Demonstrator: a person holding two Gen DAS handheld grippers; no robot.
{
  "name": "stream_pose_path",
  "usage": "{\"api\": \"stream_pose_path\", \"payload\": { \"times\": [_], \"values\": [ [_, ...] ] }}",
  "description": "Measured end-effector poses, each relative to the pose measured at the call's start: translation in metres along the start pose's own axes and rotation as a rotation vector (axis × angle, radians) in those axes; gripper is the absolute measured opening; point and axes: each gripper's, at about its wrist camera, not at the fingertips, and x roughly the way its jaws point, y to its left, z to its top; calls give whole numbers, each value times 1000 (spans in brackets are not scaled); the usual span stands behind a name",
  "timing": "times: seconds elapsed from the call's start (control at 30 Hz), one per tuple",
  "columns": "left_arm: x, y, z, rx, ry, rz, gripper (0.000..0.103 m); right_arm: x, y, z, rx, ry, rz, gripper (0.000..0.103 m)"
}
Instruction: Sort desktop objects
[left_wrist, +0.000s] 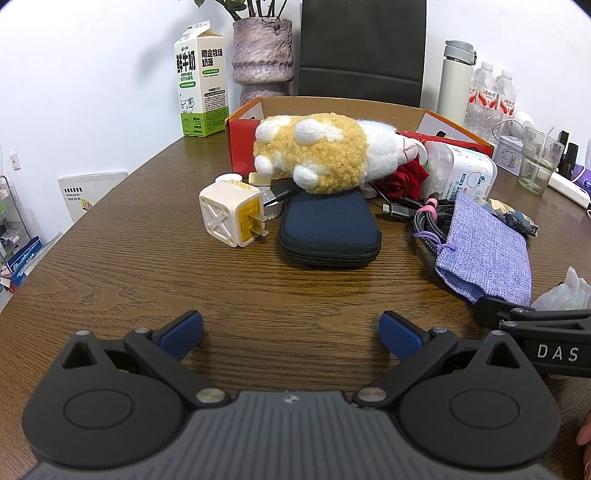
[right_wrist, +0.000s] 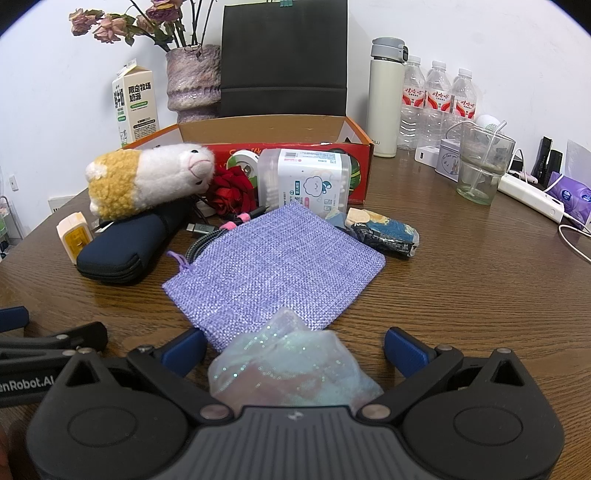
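A yellow-and-white plush alpaca lies on a navy zip pouch. A cream plug adapter stands left of the pouch. A purple woven drawstring bag lies flat, with a braided cable, a red rose, a cotton-swab box and a dark snack packet behind it. My left gripper is open and empty above bare table. My right gripper is open; a glittery translucent bag lies between its fingers, and I cannot tell if they touch it.
An open red cardboard box stands behind the pile. Along the back are a milk carton, a vase, a black chair, a white thermos and water bottles. A glass and power strip sit at right.
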Motion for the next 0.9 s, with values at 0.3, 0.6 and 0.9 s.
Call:
{"api": "stream_pose_path", "payload": {
  "times": [0.3,0.6,0.9],
  "values": [
    [0,0,0,-1,0,-1,103,0,0,-1,0,0,-1,103],
    [-21,11,-4,61,-104,-68,103,-26,-13,-2,-13,-50,51,103],
    [-8,20,74,-50,-190,-176,103,-19,-46,33,79,-62,64,95]
  ]
}}
